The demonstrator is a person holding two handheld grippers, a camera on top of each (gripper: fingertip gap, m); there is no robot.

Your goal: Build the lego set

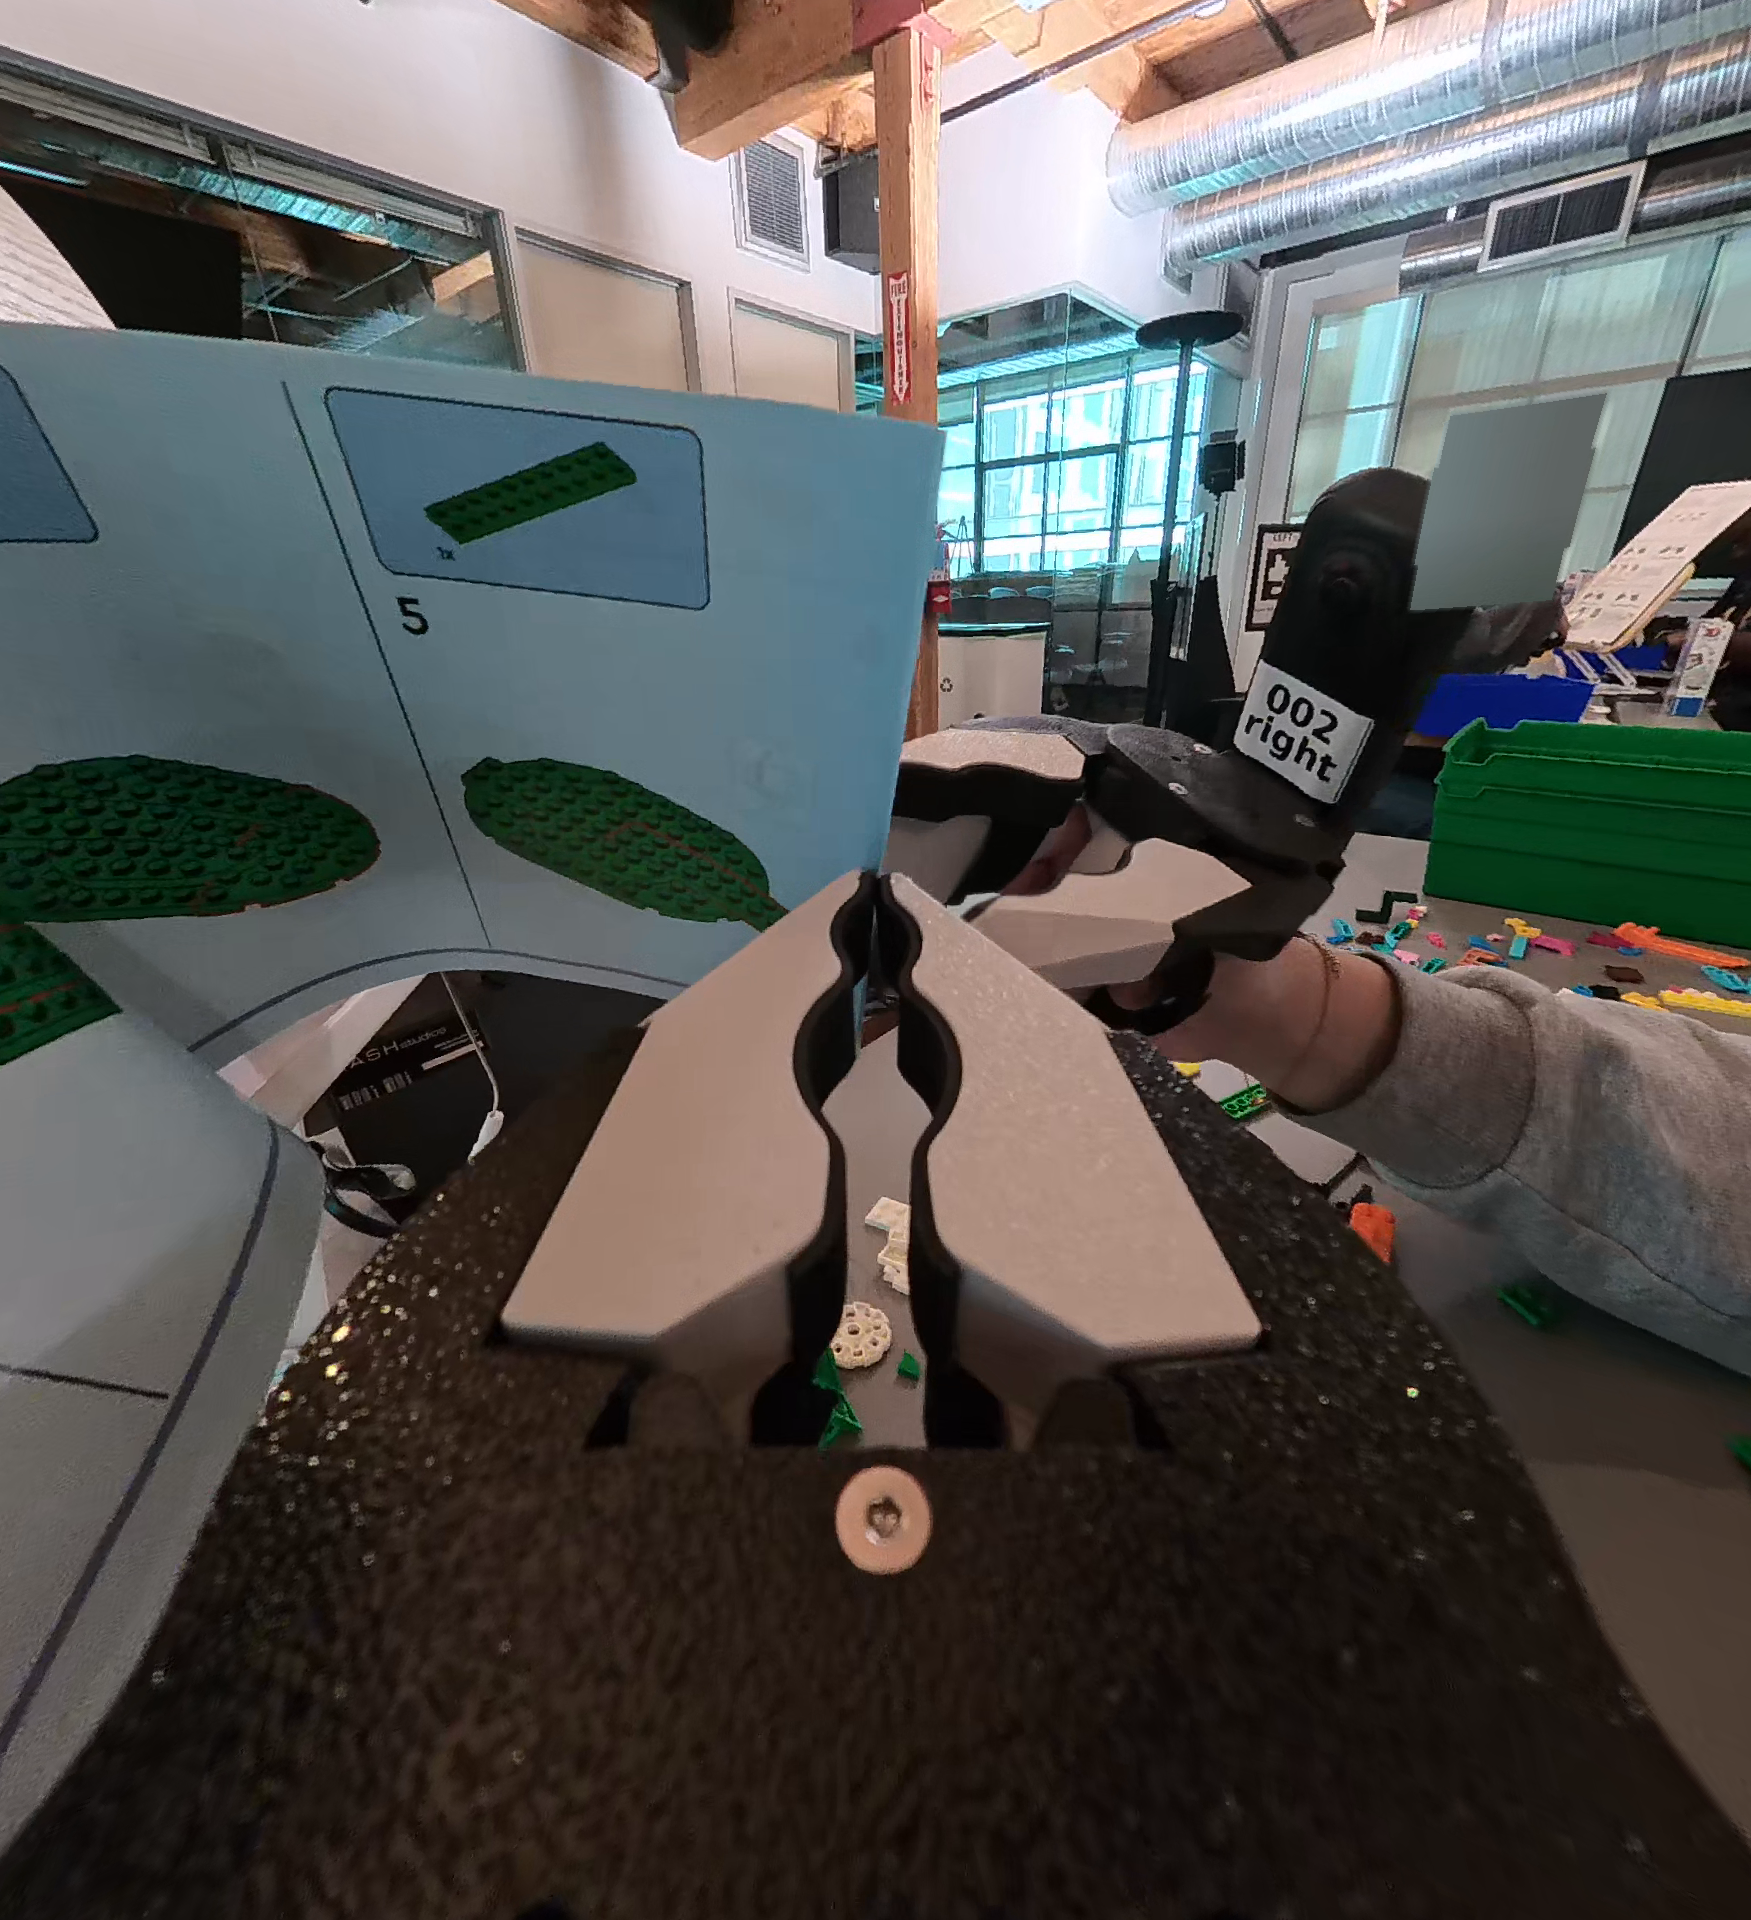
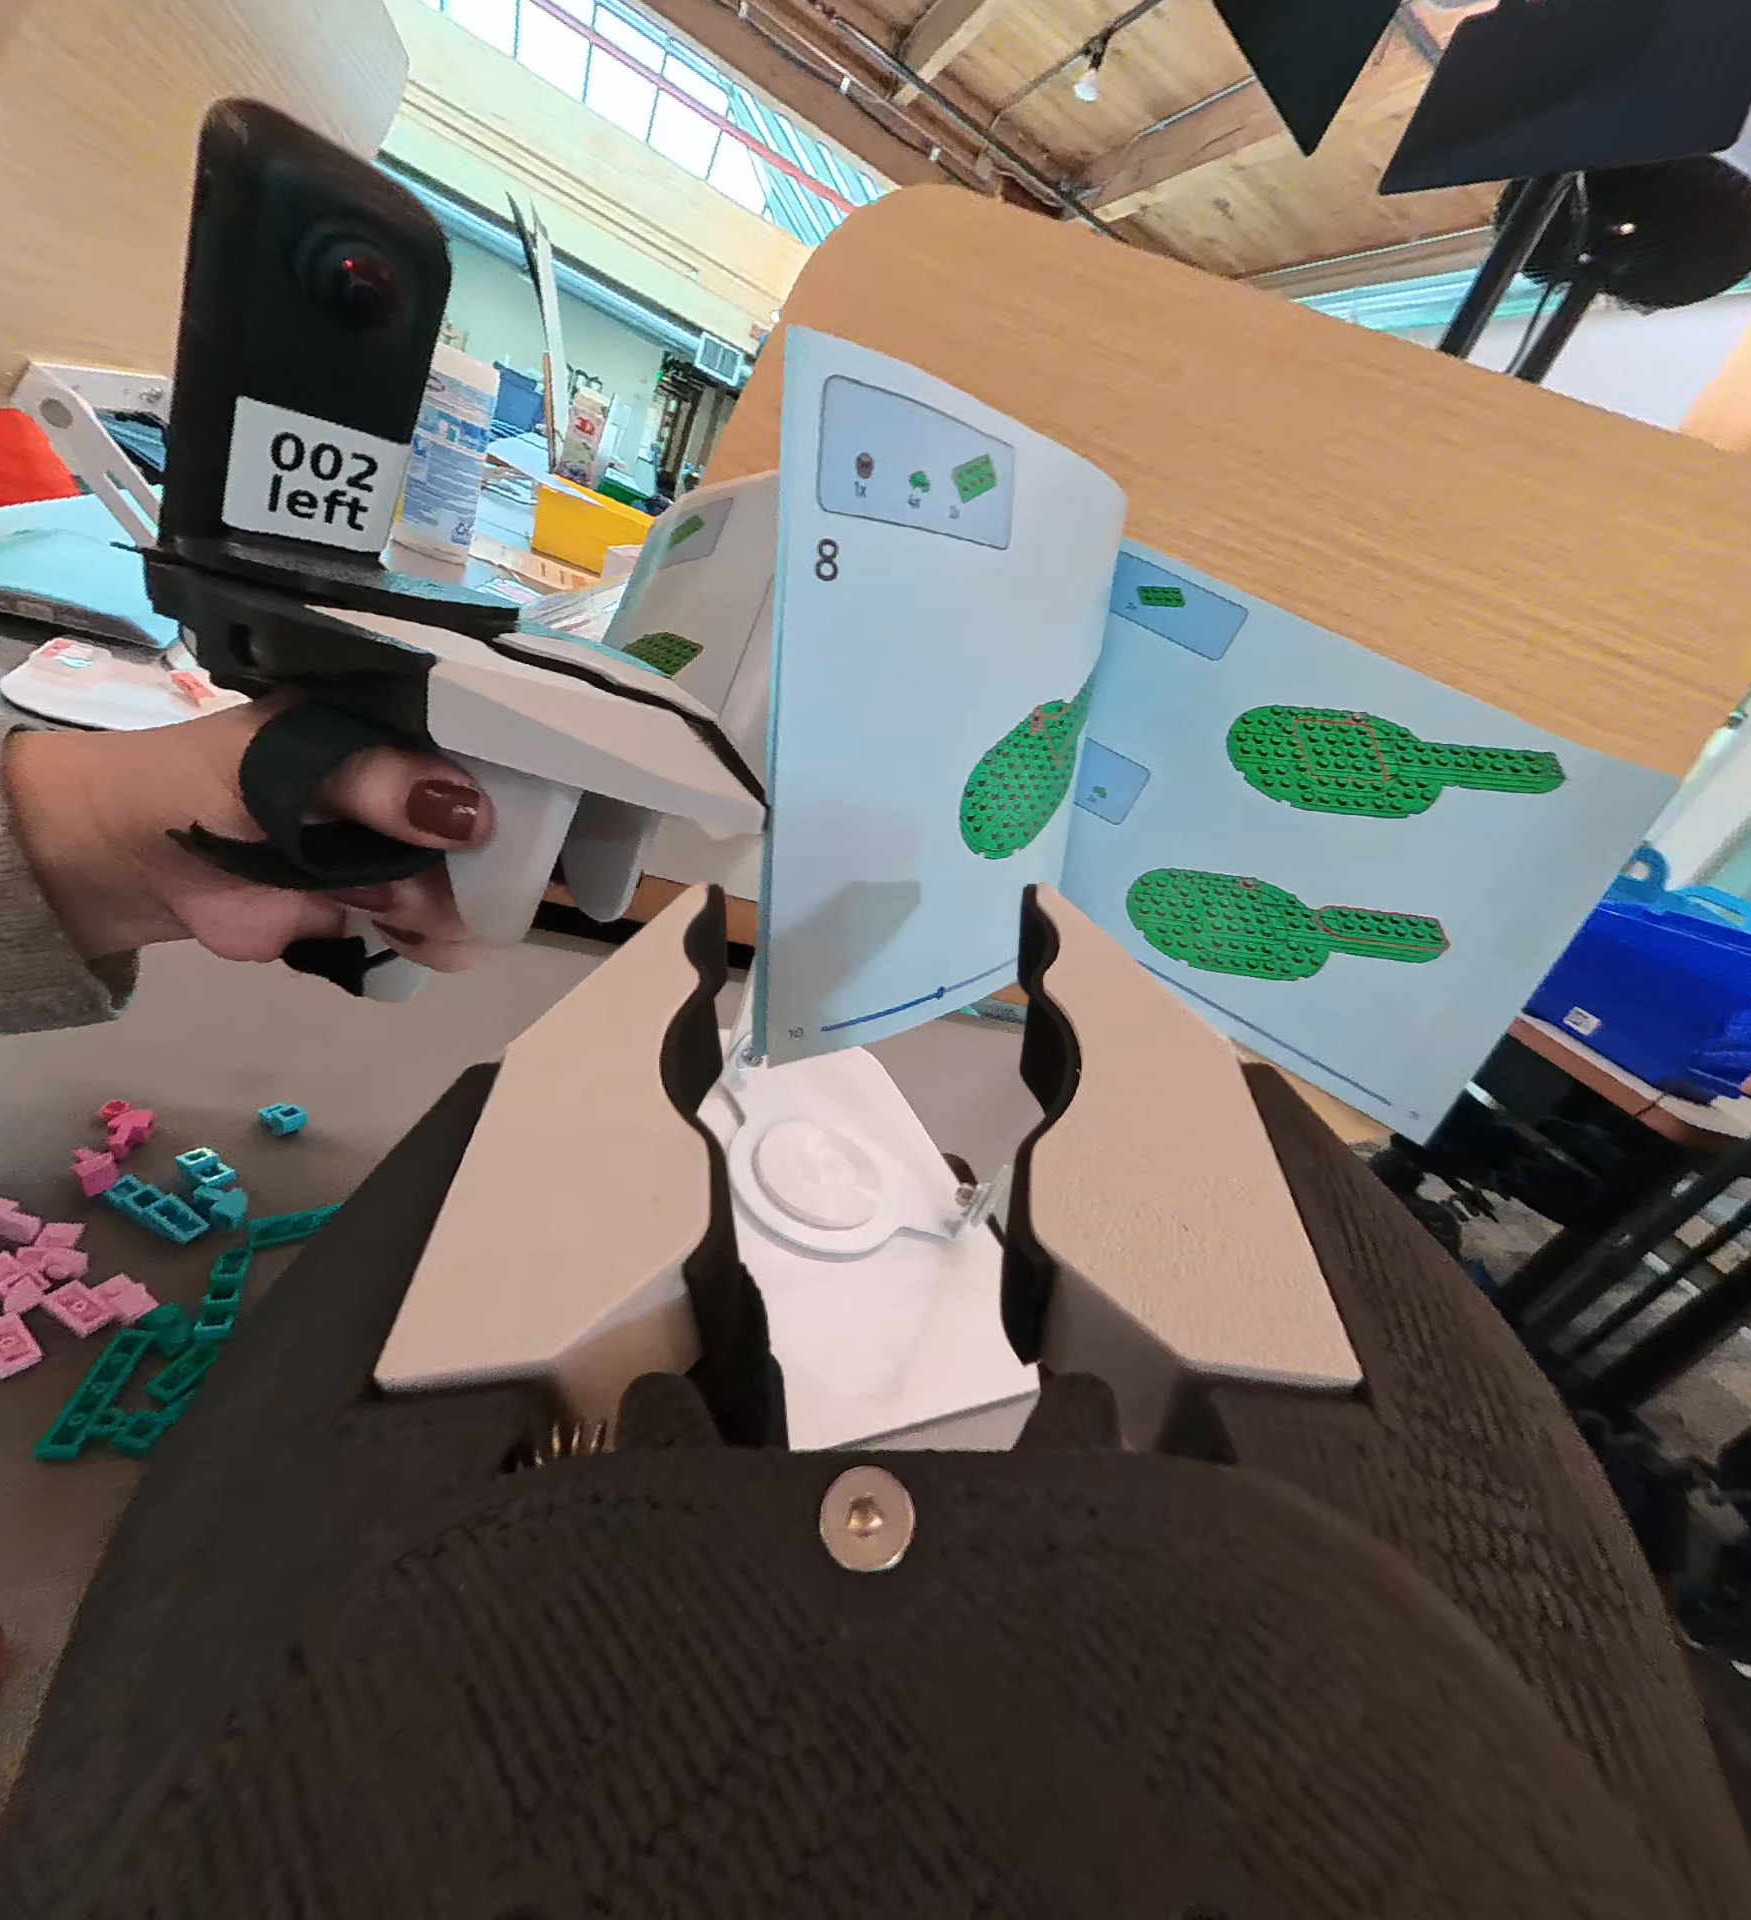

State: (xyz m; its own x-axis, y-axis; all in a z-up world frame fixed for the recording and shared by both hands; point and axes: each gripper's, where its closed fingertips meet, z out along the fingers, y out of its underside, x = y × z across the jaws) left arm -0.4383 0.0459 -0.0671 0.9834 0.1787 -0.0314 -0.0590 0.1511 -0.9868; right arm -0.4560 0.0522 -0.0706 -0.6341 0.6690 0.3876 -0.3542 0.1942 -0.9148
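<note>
Left tool (image 1: 876, 894) is clamped on the free edge of a light-blue booklet page (image 2: 902, 727), held upright over the white stand (image 2: 829, 1174) on the worktop, w/ right tool (image 2: 871, 935) open around its lower corner, pads not touching.

writing present, not copied: white label (image 2: 315, 473) | booklet page (image 2: 912, 727) | red sign (image 1: 898, 338) on post (image 1: 907, 187)

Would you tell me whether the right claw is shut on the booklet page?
No, the right claw stands open, its pads clear of the page between them.
</note>
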